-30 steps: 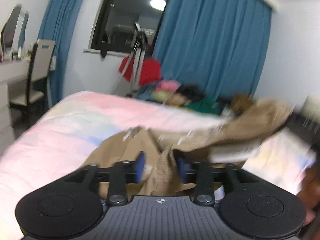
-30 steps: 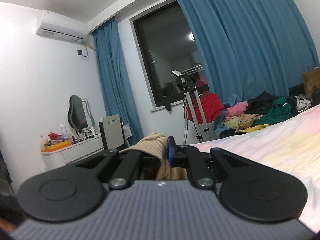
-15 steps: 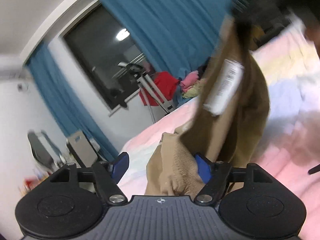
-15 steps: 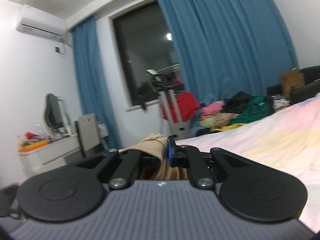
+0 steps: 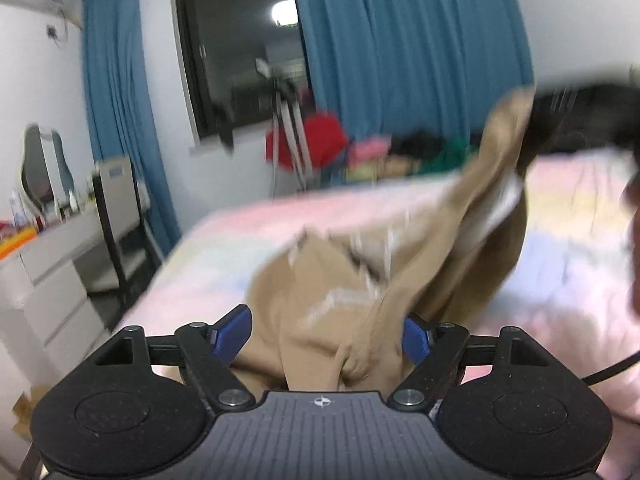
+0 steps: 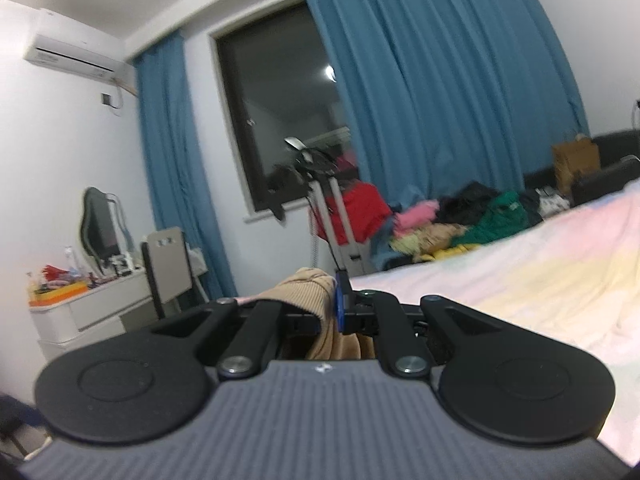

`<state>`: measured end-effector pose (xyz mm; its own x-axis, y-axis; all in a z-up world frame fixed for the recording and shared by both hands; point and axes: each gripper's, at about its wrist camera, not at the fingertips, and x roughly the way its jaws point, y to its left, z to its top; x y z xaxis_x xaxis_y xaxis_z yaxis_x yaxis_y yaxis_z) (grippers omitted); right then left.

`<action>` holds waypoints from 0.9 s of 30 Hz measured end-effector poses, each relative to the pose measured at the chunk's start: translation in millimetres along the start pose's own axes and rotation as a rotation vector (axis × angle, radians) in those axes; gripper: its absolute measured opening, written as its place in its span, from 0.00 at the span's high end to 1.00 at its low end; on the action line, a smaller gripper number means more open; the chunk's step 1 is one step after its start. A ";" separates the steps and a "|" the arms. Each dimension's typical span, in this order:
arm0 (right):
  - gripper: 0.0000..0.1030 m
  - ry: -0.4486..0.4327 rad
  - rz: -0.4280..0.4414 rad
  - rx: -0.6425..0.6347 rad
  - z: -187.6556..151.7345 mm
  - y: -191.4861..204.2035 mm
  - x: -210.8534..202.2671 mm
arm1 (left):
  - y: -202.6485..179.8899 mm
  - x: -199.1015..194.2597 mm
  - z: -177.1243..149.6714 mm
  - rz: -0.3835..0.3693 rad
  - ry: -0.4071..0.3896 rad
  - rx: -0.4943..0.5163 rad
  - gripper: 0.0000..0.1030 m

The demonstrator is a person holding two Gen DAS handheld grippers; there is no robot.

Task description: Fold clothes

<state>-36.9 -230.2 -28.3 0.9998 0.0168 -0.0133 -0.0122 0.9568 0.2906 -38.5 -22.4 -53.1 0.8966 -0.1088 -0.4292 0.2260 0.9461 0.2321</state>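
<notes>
The left gripper has its blue pads spread wide, released, and a bunch of the tan garment lies loosely between them without being pinched. The cloth rises from there to the upper right, where its far end hangs from the right gripper. In its own view the right gripper is clenched on a ribbed fold of the same garment. Most of the cloth rests near the left edge of the bed, on a pink and pastel sheet. Past the far edge lies a blurred pile of clothes before blue curtains.
</notes>
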 end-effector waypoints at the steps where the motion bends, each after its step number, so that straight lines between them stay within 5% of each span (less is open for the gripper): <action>1: 0.91 -0.012 0.007 -0.003 1.3 2.0 -2.9 | -11.3 4.5 -4.6 0.003 0.041 0.016 0.23; 7: 0.90 -0.034 0.014 0.000 5.3 2.2 -6.4 | -39.4 20.2 -19.8 0.048 0.129 0.183 0.25; 9: 0.90 -0.045 0.003 0.006 7.2 0.1 -7.8 | -38.0 21.8 -21.4 0.121 0.125 0.170 0.25; 11: 0.90 -0.054 -0.025 0.014 8.0 -3.4 -8.8 | -28.4 19.3 -19.2 0.187 0.094 0.114 0.25; 17: 0.89 -0.001 -0.106 0.018 1.0 -16.5 2.2 | 13.0 -23.7 -1.6 0.339 -0.166 -0.139 0.18; 20: 0.87 0.107 -0.123 -0.030 -9.9 -12.6 17.0 | 26.4 -42.4 3.1 0.390 -0.273 -0.230 0.17; 27: 0.87 0.446 -0.110 -0.084 -53.3 1.3 51.1 | 15.9 -22.3 6.7 0.397 -0.192 -0.155 0.17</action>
<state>13.3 -212.6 -79.6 0.8903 0.0198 -0.4550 0.0734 0.9798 0.1862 -52.4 -7.0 -34.0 0.9598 0.2297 -0.1610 -0.1949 0.9588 0.2065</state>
